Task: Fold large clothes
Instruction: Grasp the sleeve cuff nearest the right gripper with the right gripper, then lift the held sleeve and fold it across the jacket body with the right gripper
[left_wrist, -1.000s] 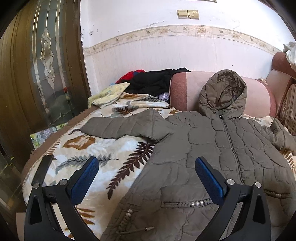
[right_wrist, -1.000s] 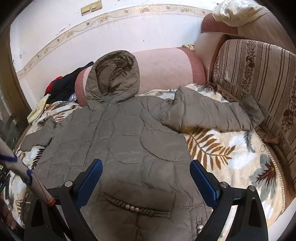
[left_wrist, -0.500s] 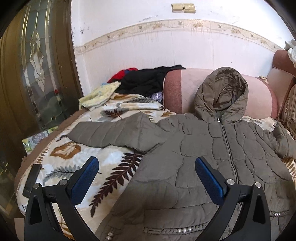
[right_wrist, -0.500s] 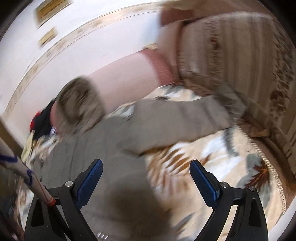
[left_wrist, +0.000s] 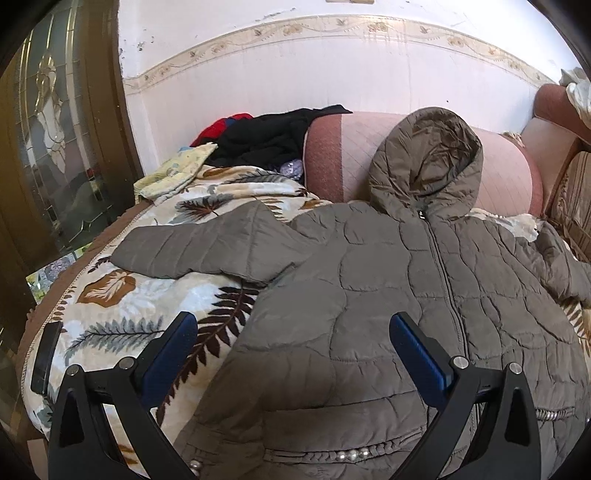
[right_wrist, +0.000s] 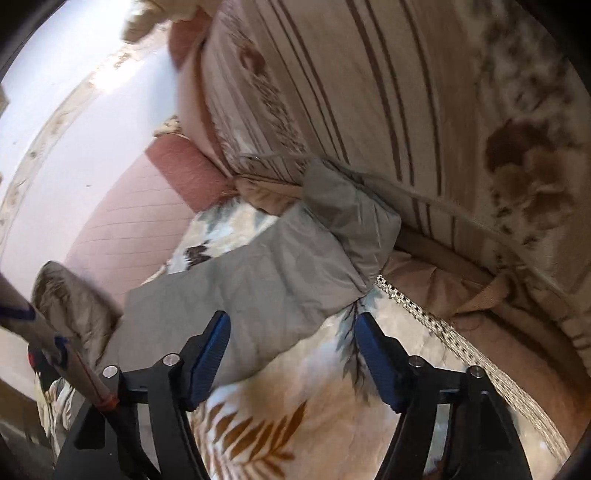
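White wall with a patterned border backs a sofa (left_wrist: 413, 162) spread with a leaf-print blanket (left_wrist: 122, 306). From the left wrist, the grey hooded jacket (left_wrist: 369, 295) lies flat, zipped, hood propped on the pink armrest, one sleeve (left_wrist: 207, 247) stretched toward the door. The left gripper (left_wrist: 291, 354) hangs wide and empty over the jacket's lower edge, a little nearer than a second ago. A dark pile of clothes (left_wrist: 266, 136) and a phone (left_wrist: 46, 354) sit clear of the fold.

From the right wrist, blurred, the view has swung from the jacket's body to its other sleeve (right_wrist: 277, 266), whose cuff (right_wrist: 351, 214) butts against the striped backrest (right_wrist: 369, 92). The right gripper (right_wrist: 291, 350) is closing, pads not yet on cloth, the sleeve's edge just ahead. Folding that sleeve inward looks next; the backrest crowds the cuff.
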